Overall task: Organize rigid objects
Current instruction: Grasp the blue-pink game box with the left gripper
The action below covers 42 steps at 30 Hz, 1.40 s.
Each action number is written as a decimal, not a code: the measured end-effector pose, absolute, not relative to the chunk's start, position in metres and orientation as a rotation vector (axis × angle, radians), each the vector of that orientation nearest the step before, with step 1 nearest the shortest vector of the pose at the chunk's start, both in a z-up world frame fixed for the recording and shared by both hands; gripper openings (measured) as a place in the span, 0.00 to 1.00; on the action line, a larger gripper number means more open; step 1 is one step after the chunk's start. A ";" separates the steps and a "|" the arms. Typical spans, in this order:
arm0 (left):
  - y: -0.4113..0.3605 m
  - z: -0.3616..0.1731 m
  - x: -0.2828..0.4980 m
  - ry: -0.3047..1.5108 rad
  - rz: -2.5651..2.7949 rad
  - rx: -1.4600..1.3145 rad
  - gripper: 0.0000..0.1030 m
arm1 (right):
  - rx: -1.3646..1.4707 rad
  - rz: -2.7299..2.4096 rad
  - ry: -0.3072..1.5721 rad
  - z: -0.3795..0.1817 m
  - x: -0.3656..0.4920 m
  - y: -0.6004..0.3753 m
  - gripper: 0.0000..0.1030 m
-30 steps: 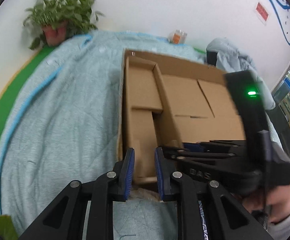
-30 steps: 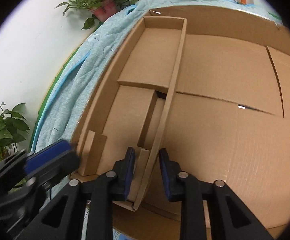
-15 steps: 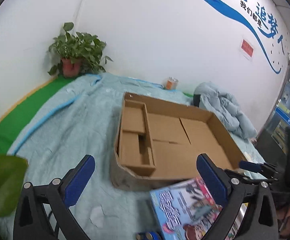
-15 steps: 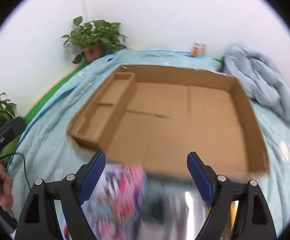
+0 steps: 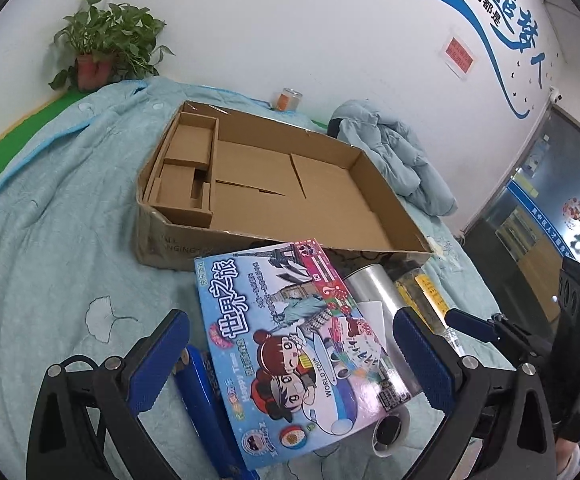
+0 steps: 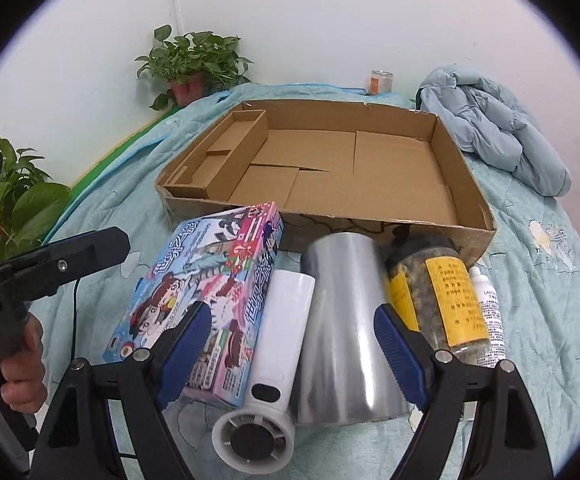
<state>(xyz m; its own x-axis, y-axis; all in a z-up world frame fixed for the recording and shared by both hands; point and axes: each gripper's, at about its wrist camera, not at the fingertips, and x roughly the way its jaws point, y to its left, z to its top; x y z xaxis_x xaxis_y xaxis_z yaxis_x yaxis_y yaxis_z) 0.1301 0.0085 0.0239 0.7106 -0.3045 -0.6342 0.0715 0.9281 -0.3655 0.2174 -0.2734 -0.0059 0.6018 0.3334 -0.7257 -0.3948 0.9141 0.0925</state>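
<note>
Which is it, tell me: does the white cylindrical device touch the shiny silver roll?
Touching. The right wrist view shows the white cylindrical device lying flush against the shiny silver roll, no gap between them.

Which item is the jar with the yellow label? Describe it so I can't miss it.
Find the big open cardboard box; a row of items lies before its near wall. The jar lies between the silver roll and a small white bottle, the only one with dark contents.
</note>
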 end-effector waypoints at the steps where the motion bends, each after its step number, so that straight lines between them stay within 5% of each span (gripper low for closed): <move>1: 0.004 0.025 0.124 0.740 -0.192 -0.315 0.99 | -0.087 0.419 0.815 -0.007 0.214 -0.273 0.81; 9: -0.002 0.034 0.105 0.674 -0.135 -0.262 0.99 | -0.151 0.417 0.773 -0.017 0.200 -0.275 0.81; 42: 0.028 -0.062 0.156 0.998 -0.279 -0.484 0.93 | -0.145 0.694 0.919 -0.043 0.214 -0.229 0.81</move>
<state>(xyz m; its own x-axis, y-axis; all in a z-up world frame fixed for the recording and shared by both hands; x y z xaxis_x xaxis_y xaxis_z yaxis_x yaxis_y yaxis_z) 0.1559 0.0283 -0.0621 0.5190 -0.4385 -0.7337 0.0060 0.8602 -0.5099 0.2140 -0.2293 -0.0430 0.4081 0.4887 -0.7712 -0.6078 0.7757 0.1699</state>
